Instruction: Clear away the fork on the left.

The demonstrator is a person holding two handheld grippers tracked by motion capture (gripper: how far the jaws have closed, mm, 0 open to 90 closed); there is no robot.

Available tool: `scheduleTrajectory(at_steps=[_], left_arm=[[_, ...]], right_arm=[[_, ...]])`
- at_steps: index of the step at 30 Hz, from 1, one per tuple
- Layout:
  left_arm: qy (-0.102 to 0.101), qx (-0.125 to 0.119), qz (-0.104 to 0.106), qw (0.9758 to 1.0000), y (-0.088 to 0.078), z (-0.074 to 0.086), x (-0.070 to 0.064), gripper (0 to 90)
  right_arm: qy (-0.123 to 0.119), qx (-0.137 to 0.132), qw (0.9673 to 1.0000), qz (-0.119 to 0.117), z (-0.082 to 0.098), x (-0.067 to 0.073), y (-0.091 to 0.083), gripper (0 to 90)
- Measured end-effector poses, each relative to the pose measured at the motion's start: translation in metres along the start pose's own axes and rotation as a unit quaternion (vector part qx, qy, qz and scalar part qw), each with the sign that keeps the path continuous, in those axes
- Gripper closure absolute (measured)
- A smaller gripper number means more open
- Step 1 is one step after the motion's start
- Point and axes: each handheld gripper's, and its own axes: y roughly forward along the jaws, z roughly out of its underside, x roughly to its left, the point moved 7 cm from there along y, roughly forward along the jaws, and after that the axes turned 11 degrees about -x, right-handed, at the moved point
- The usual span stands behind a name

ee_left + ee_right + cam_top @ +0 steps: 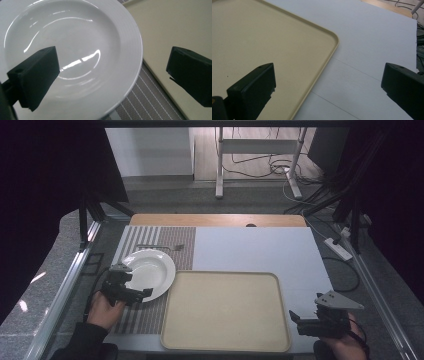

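The left gripper (pixel 142 293) is hovering with its black fingers (pixel 37 75) standing wide apart, gripping nothing, one finger lying over the bowl of the white plate (pixel 75 37) and the other out past the rim over the beige tray (pixel 175 25) in the left gripper view. In the high view the fingers are reaching over the plate's near edge, though whether they are touching the china cannot be told. The plate (pixel 150 270) is sitting upright on a striped placemat (pixel 145 317) at the left of the counter (pixel 250 247), its right rim lying just beside the tray's left edge. A fork (pixel 160 246) is resting on the placemat just beyond the plate. A hand (pixel 104 311) in a dark sleeve is holding the left gripper from the near edge of the counter. Across the tray, the right gripper (pixel 295 316) is also holding its fingers (pixel 252 87) wide and empty, one finger hanging over the tray's rounded corner (pixel 332 40) and the other over the bare pale counter surface (pixel 372 37) in the right gripper view. The tray (pixel 225 310) is lying flat and empty at the centre of the near side, between the two grippers, and the right gripper is sitting low by its near right corner, well apart from the plate.
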Motion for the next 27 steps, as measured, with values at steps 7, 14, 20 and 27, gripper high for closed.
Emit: scheduleTrajectory(at_steps=[7,14,20,27], left_arm=[[0.003,-0.002,-0.009,1.0000,0.015,-0.015,0.009,0.0],[0.008,0.006,-0.018,0.9998,0.030,-0.028,0.017,0.0],[0.010,0.013,-0.015,0.9997,0.045,-0.037,0.024,0.0],[0.007,0.013,-0.018,0.9997,0.057,-0.048,0.037,0.0]], right_arm=[[0.000,0.001,1.0000,0.000,0.000,0.000,0.000,0.1],[-0.001,0.001,1.0000,-0.002,0.000,0.000,0.000,0.1],[-0.002,0.003,1.0000,-0.004,0.000,0.001,0.000,0.1],[-0.006,0.004,1.0000,-0.005,0.001,0.001,0.001,0.1]])
